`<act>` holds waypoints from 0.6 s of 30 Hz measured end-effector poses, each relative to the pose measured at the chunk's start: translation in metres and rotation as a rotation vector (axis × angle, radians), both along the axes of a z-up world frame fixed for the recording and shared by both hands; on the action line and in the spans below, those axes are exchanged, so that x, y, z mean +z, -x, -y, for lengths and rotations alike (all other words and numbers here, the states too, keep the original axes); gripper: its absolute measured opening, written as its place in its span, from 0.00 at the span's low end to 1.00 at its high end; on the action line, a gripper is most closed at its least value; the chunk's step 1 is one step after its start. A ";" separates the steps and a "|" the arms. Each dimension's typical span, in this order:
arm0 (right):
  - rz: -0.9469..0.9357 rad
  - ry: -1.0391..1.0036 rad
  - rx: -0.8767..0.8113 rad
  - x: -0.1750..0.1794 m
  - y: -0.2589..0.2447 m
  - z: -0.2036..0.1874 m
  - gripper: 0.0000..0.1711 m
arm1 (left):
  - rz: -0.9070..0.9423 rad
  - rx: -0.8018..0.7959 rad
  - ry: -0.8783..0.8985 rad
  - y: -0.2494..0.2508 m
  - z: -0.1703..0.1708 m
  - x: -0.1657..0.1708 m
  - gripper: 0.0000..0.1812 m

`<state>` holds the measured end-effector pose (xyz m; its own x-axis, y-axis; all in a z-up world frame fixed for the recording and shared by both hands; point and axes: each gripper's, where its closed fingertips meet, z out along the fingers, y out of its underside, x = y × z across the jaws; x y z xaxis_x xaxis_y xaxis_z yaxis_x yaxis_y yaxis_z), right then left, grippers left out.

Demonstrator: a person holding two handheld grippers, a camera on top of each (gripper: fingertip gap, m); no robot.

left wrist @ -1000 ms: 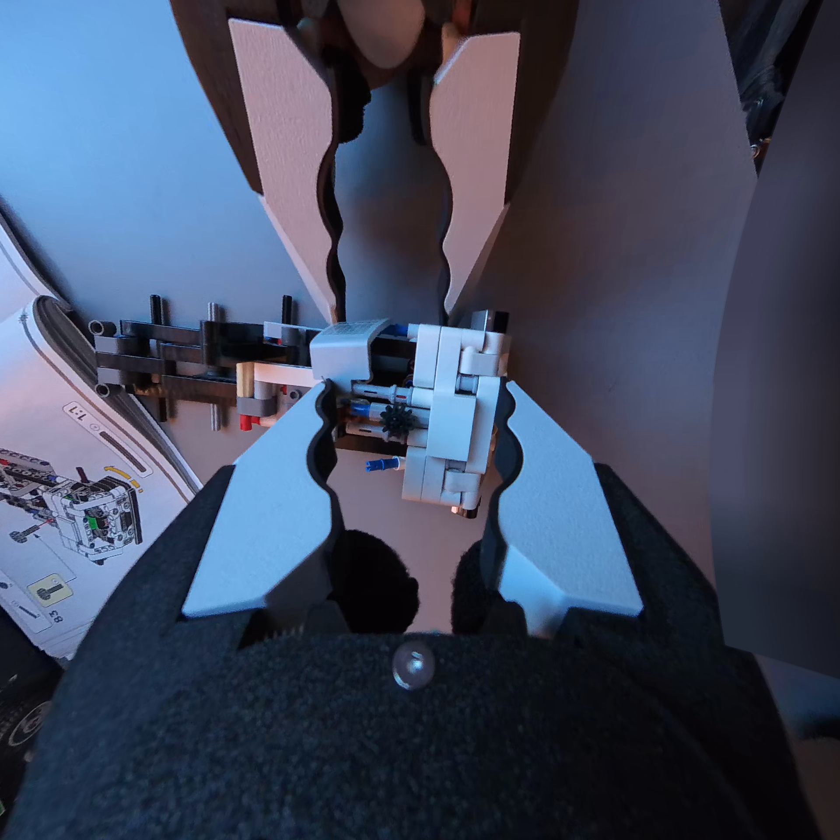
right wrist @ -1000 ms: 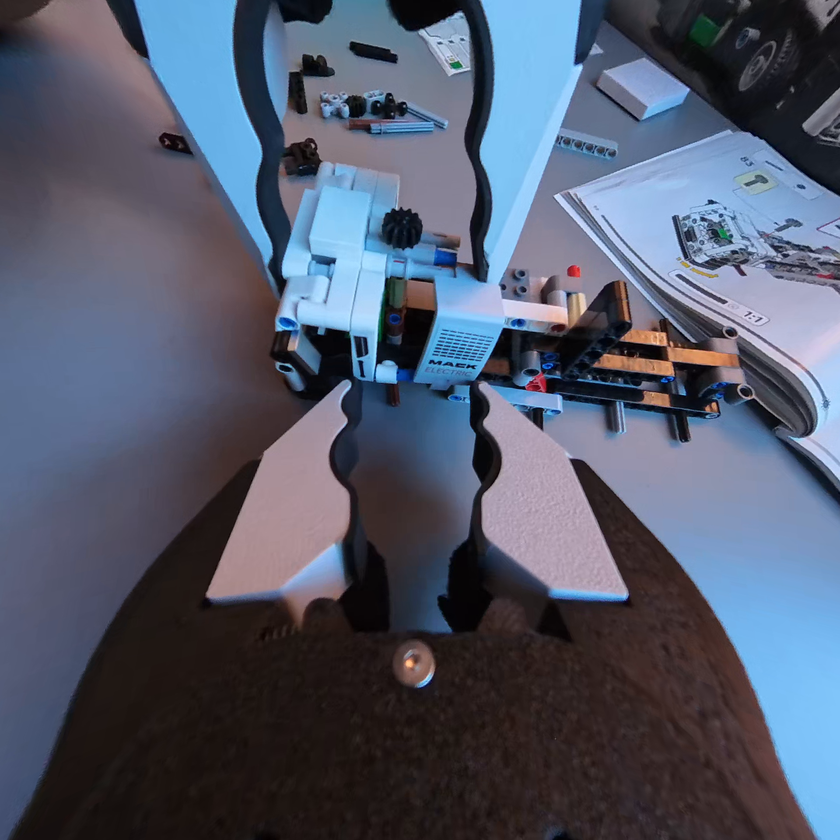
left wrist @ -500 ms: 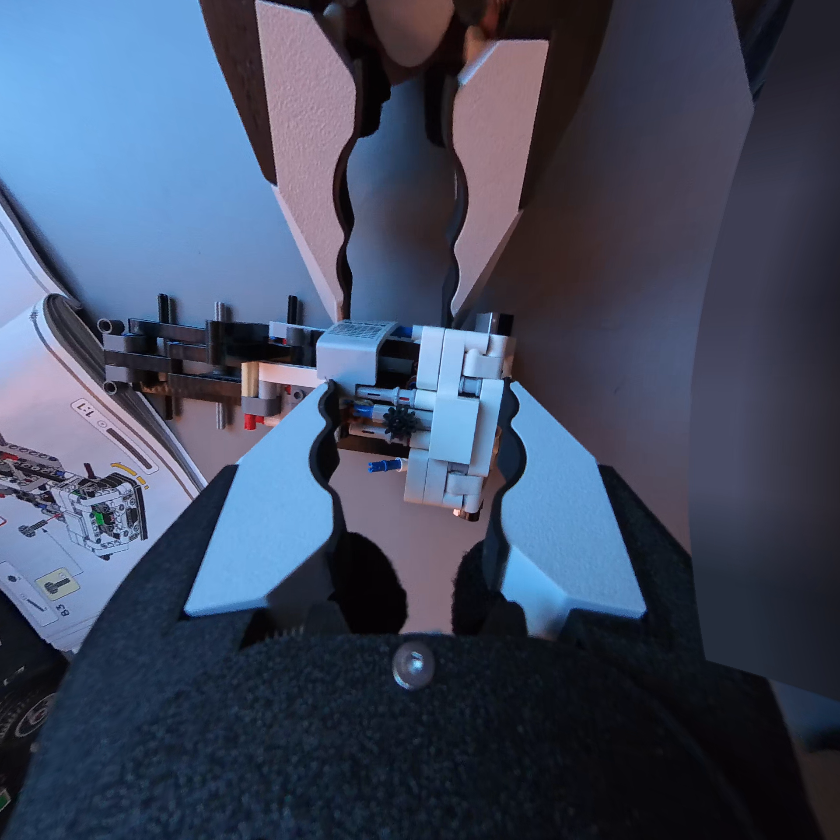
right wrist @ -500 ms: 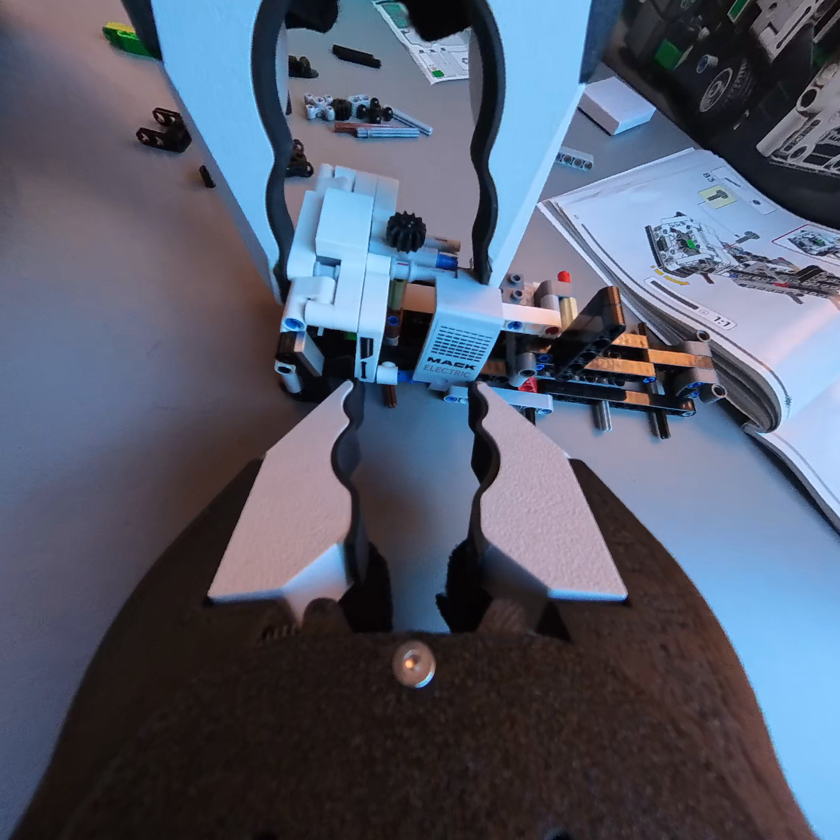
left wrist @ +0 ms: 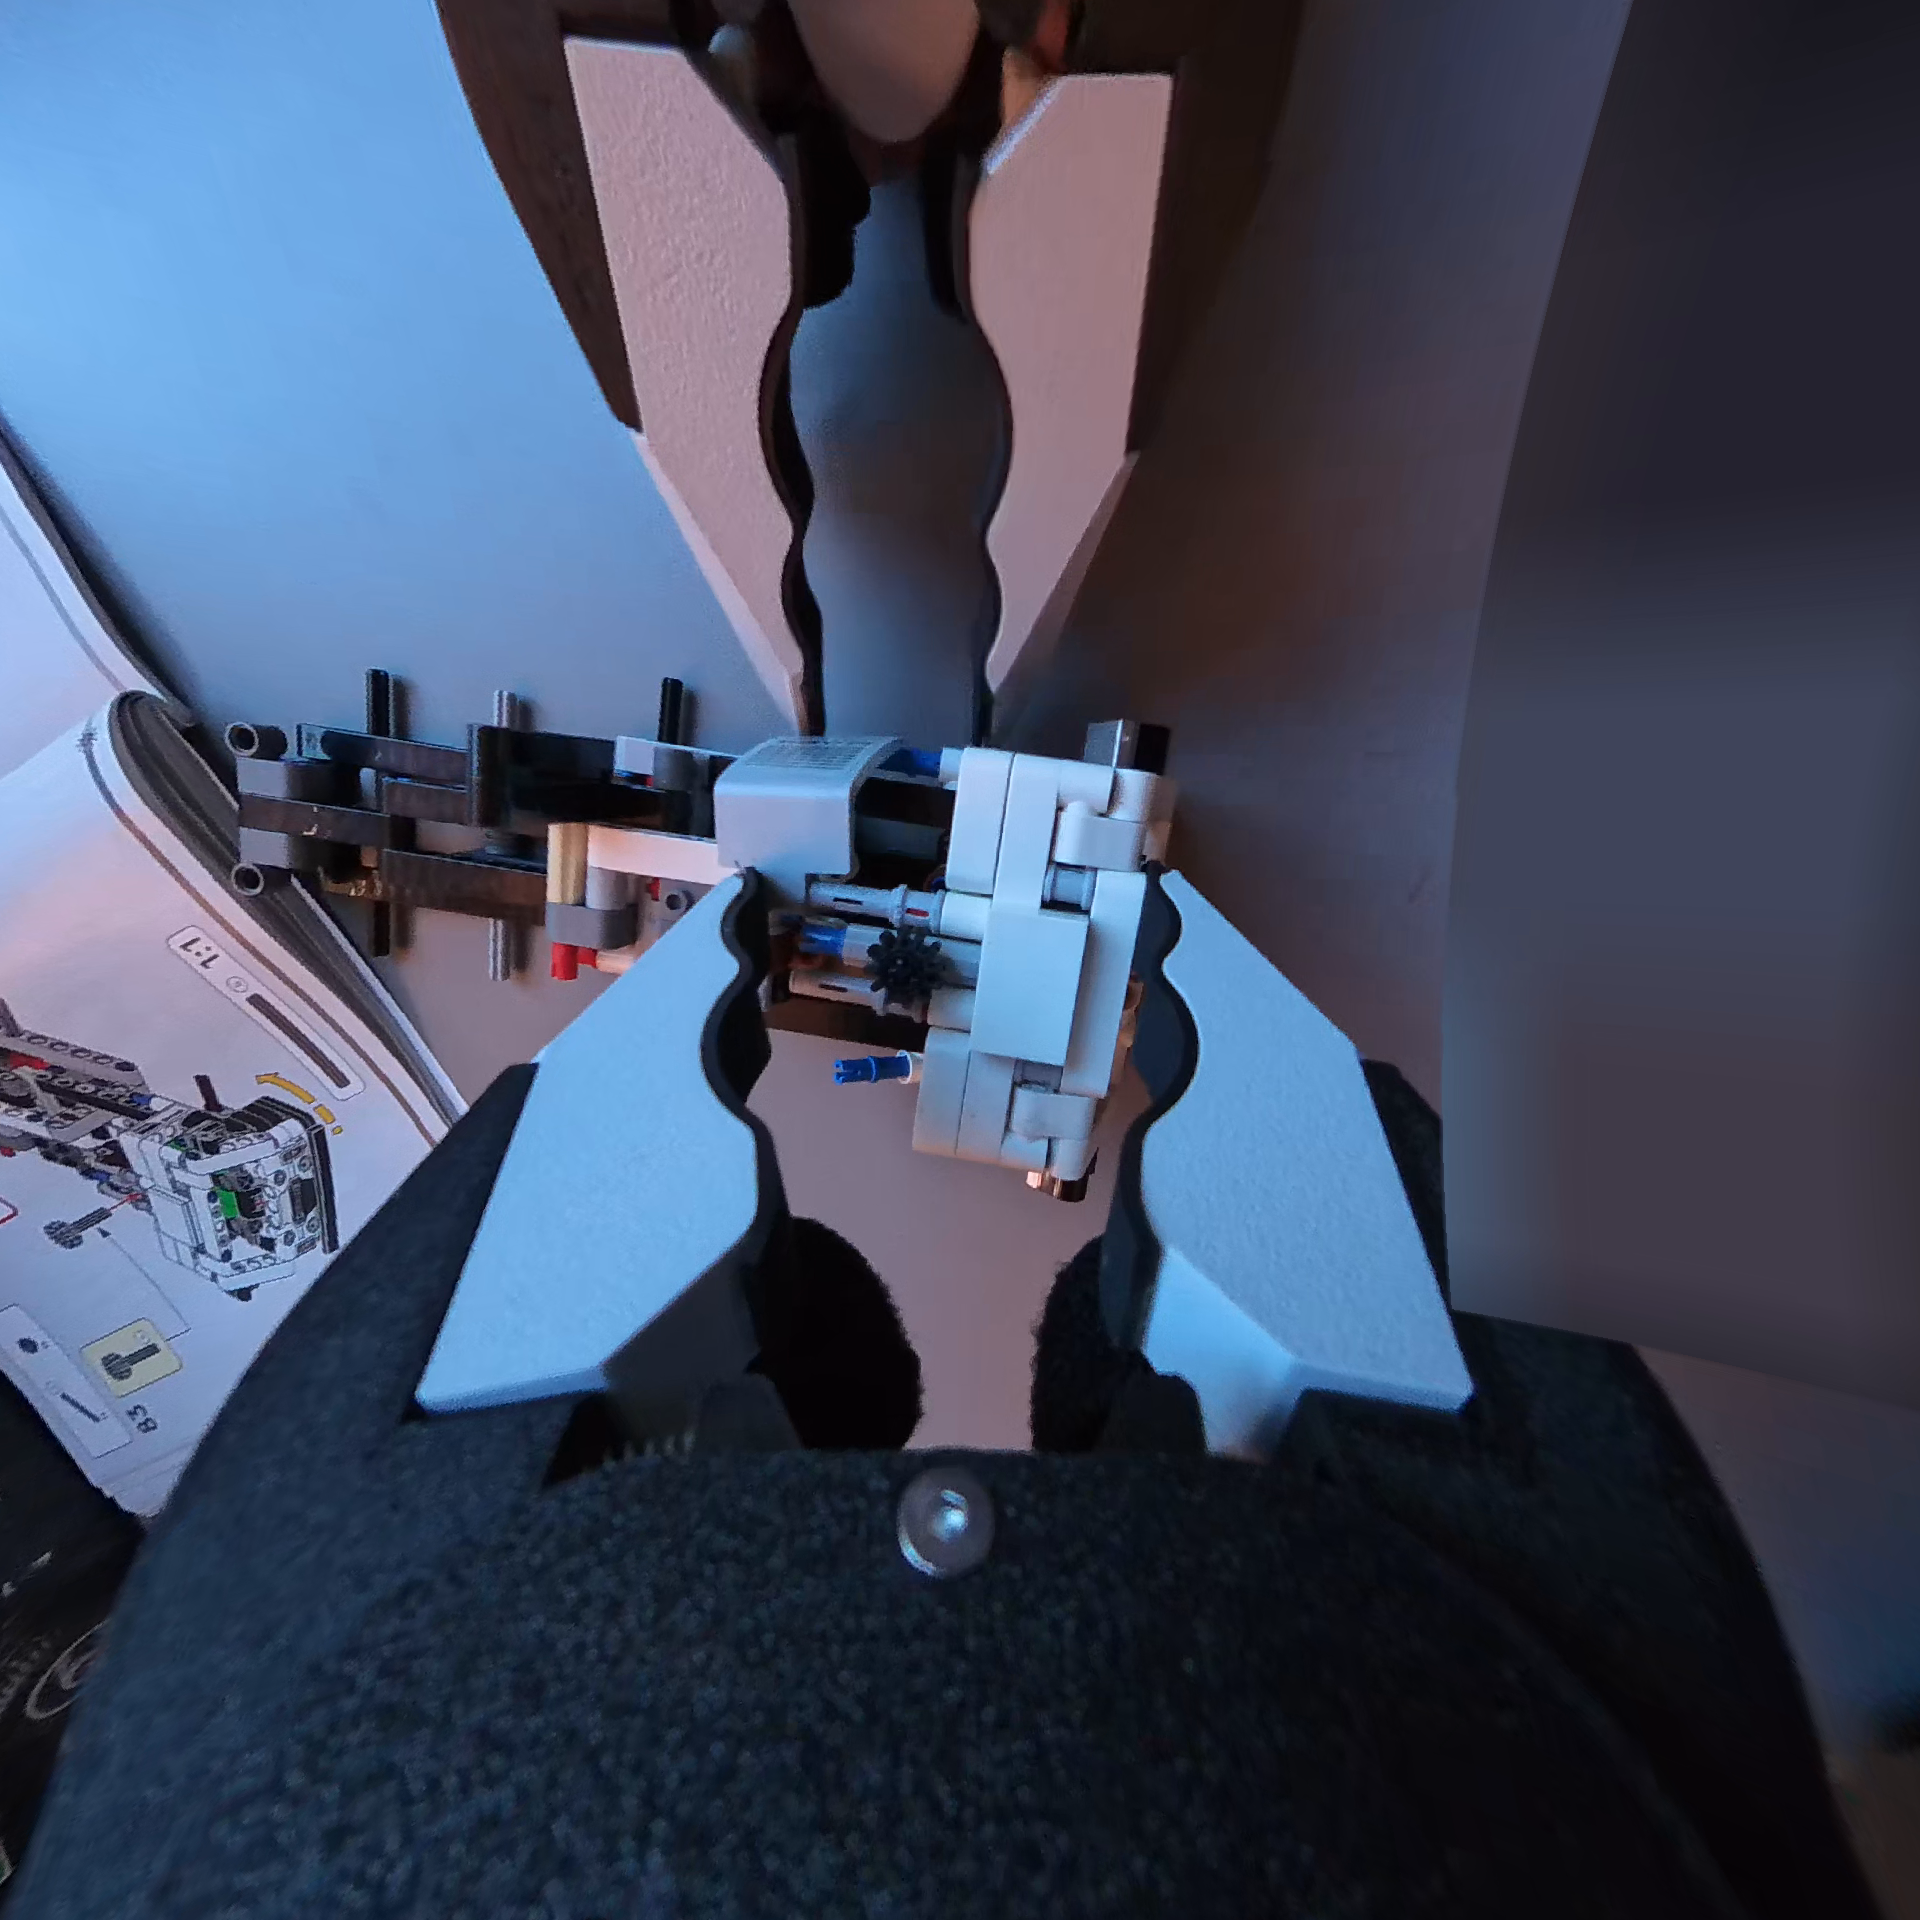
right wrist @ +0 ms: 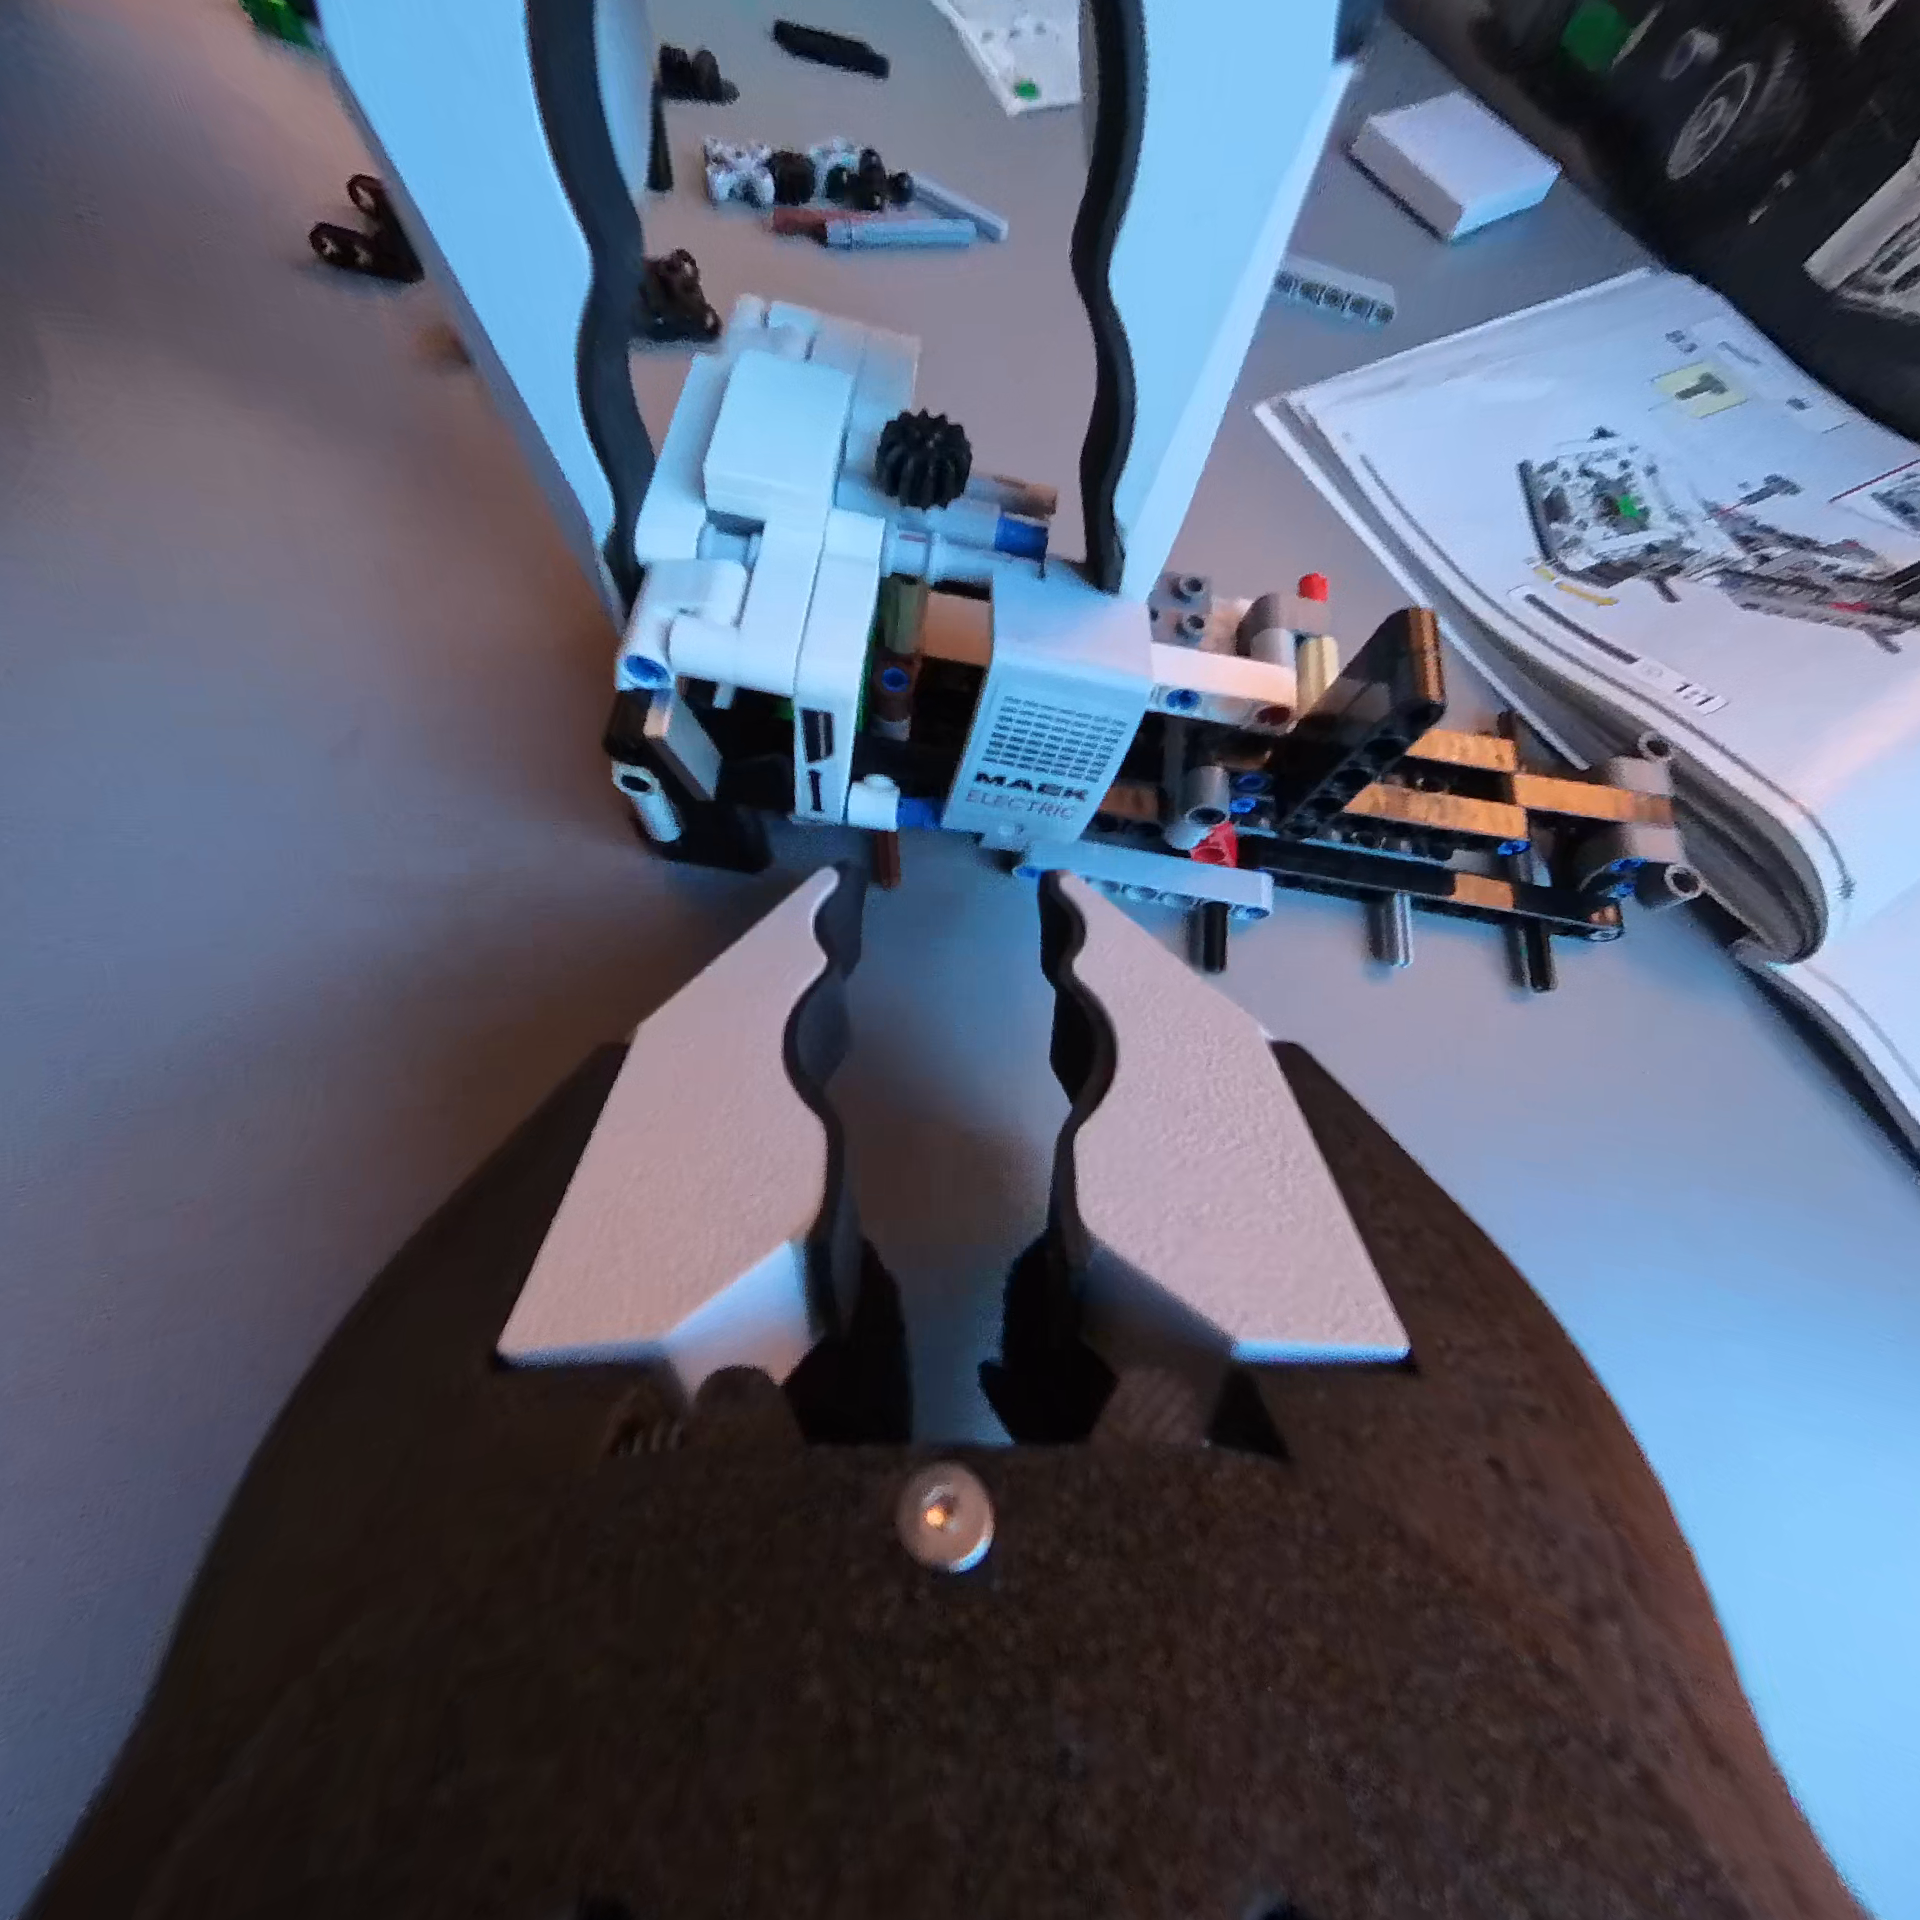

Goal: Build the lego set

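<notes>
The lego truck model (left wrist: 1029,966) lies on the grey table: a white cab with a black gear (left wrist: 912,961) and a black chassis (left wrist: 436,790) running left. My left gripper (left wrist: 953,894) straddles the cab, and each jaw touches one side of it. In the right wrist view the model (right wrist: 790,582) is just beyond my right gripper (right wrist: 943,883), which is open and empty with its tips near the cab's lower edge. The left gripper (right wrist: 862,571) stands over the cab from the far side. The right gripper (left wrist: 896,717) also shows in the left wrist view behind the model.
An open instruction booklet (right wrist: 1558,520) lies to the right of the chassis end and shows in the left wrist view (left wrist: 156,1039). Loose small parts (right wrist: 831,187), black connectors (right wrist: 358,234) and a small white box (right wrist: 1455,177) lie behind. A dark set box (right wrist: 1714,104) is at the back right. About 5 centimeters separates my left fingertips from my right.
The left gripper stays on the cab and the chassis end has swung slightly. The right gripper has closed in a little on the model's side, still open.
</notes>
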<state>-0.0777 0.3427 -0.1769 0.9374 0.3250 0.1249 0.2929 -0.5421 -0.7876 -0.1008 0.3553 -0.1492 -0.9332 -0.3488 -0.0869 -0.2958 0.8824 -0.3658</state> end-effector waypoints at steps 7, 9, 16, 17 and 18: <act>-0.033 -0.007 0.016 0.003 0.006 -0.002 0.16 | -0.001 -0.001 0.001 0.000 0.000 0.000 0.38; -0.020 -0.016 0.020 0.004 0.006 -0.002 0.16 | -0.001 0.000 -0.001 0.000 0.000 0.000 0.38; 0.017 -0.032 0.023 0.004 0.006 -0.003 0.15 | 0.007 0.003 -0.004 0.000 0.000 -0.001 0.38; 0.021 -0.033 0.025 0.004 0.006 -0.003 0.16 | 0.008 0.002 -0.004 0.000 0.000 -0.001 0.38; 0.027 -0.035 0.025 0.004 0.006 -0.003 0.16 | 0.010 0.002 -0.004 0.000 0.000 -0.001 0.38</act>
<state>-0.0842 0.3458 -0.1727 0.9254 0.3429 0.1615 0.3270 -0.5068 -0.7977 -0.1005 0.3557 -0.1500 -0.9314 -0.3507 -0.0973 -0.2943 0.8831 -0.3653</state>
